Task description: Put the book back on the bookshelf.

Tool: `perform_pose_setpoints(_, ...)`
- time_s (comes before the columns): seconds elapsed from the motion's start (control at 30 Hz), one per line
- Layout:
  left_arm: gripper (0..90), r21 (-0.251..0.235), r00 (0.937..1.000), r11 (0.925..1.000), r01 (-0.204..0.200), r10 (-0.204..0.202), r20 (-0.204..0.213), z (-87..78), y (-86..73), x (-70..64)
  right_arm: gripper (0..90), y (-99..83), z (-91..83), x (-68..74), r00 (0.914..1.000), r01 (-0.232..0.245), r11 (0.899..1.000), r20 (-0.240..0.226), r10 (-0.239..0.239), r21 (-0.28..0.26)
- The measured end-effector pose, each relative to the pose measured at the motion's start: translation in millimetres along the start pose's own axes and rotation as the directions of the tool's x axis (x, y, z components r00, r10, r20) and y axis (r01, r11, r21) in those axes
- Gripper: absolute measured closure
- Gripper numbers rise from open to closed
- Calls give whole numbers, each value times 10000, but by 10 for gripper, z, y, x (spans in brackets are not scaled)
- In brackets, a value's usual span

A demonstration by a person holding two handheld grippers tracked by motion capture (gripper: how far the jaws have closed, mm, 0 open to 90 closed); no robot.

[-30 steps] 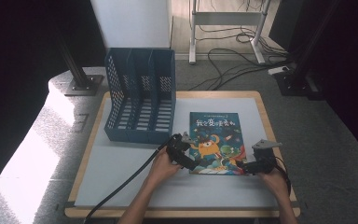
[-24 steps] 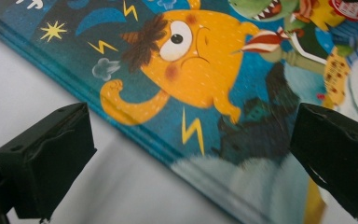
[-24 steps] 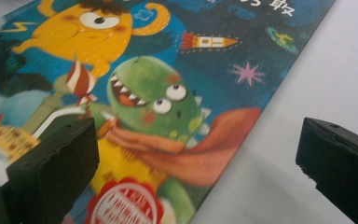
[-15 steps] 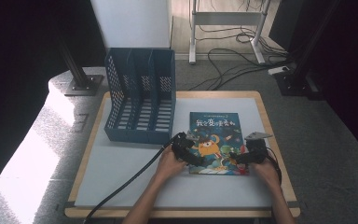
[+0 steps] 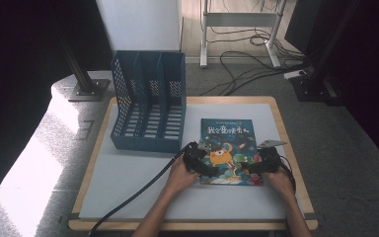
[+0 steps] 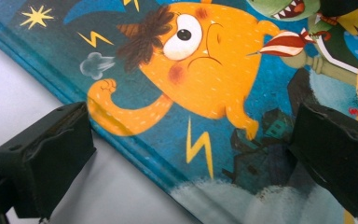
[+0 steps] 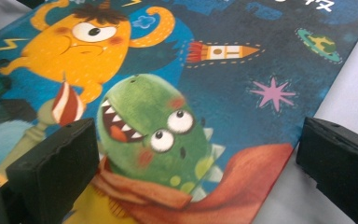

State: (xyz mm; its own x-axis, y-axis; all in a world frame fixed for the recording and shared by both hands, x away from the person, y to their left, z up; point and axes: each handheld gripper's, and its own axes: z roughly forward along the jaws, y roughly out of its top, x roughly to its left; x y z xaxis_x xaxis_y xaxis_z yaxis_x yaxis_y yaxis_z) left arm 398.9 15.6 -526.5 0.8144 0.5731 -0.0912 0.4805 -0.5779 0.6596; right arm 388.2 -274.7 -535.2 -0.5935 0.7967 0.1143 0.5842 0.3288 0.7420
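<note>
picture book (image 5: 228,149): flat on table (image 5: 128,182), right of file rack (image 5: 148,106) | left gripper (image 5: 201,165): jaws wide, straddling left edge | right gripper (image 5: 256,166): jaws wide, straddling right edge | handling: thin, light, glossy, likely slippery; grip at edges

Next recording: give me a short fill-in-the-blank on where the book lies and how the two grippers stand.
1. The picture book lies flat on the table, to the ____ of the blue file rack.
2. The left gripper straddles the book's left edge with its jaws ____.
3. The right gripper has its jaws open over the ____ dinosaur on the cover.

Missing words: right; open; green
</note>
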Motion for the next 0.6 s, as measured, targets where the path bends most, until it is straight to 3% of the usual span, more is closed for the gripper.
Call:
perform_pose_setpoints(0.43,0,194,10000,9998,5,-4,-33,-77,-94,-208,0,-157,-154,138,9999,48,10000,-134,-48,-18)
perform_pose_setpoints(0.6,0,157,9999,9998,-74,73,75,-145,-198,-369,0,-261,-256,240,9997,227,9997,-131,-226,75)
